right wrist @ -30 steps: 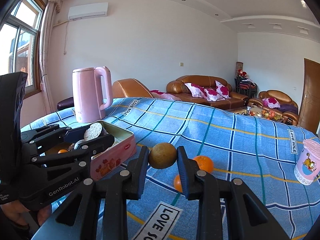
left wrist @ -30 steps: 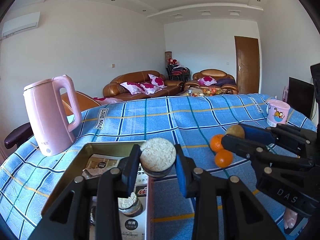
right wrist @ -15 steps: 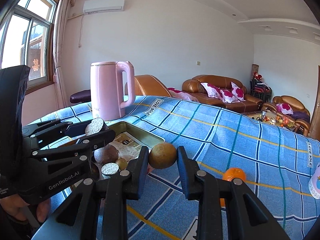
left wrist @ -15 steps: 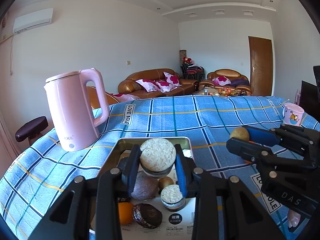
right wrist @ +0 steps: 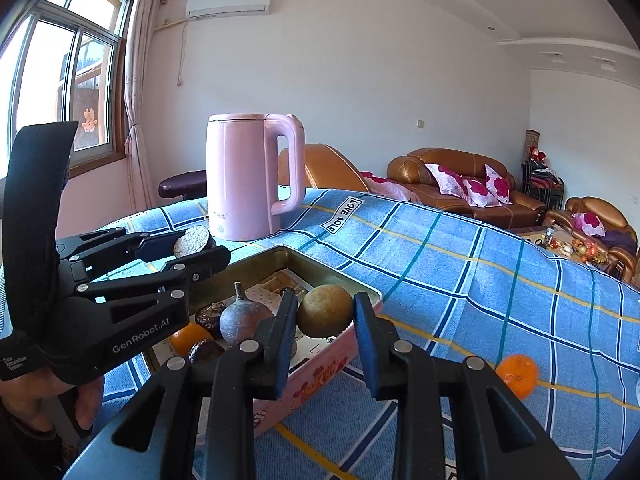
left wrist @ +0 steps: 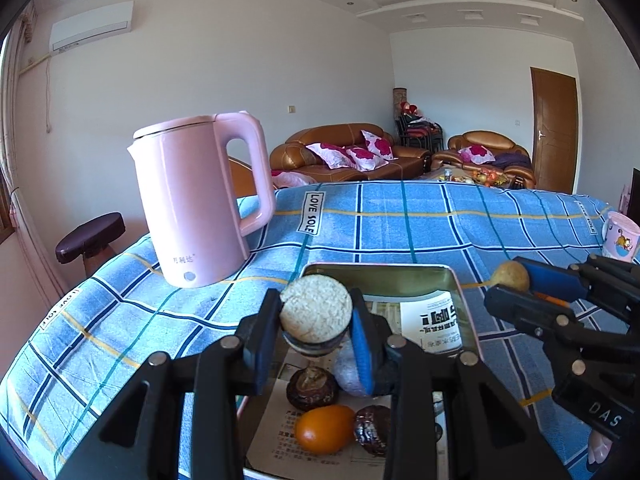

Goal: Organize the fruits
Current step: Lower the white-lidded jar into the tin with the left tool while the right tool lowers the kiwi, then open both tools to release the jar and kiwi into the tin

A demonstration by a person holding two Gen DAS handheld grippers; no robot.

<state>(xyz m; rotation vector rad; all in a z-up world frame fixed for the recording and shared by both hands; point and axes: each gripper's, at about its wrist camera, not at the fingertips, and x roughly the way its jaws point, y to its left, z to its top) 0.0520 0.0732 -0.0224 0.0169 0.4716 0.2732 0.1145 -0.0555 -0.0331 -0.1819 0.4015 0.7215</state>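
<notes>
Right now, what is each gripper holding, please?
Left gripper: closed on the halved fruit.
Right gripper: closed on the round brown fruit.

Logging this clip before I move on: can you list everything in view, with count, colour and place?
Tin: one, pink outside, metal inside, on the table.
Fruit in tin: one orange, two dark brown pieces, one grey-brown gourd-shaped fruit.
Loose orange: one, on the tablecloth right of the tin.
Kettle: one, pink, behind the tin.
Cup: one, pink, cartoon print, far right.
Tablecloth: blue plaid.
Sofas: brown, red-patterned cushions, background.
Stool: dark, left.
Left gripper: black, fingers shut on a pale-topped round piece.
Right gripper: black, fingers shut on a tan round fruit.
</notes>
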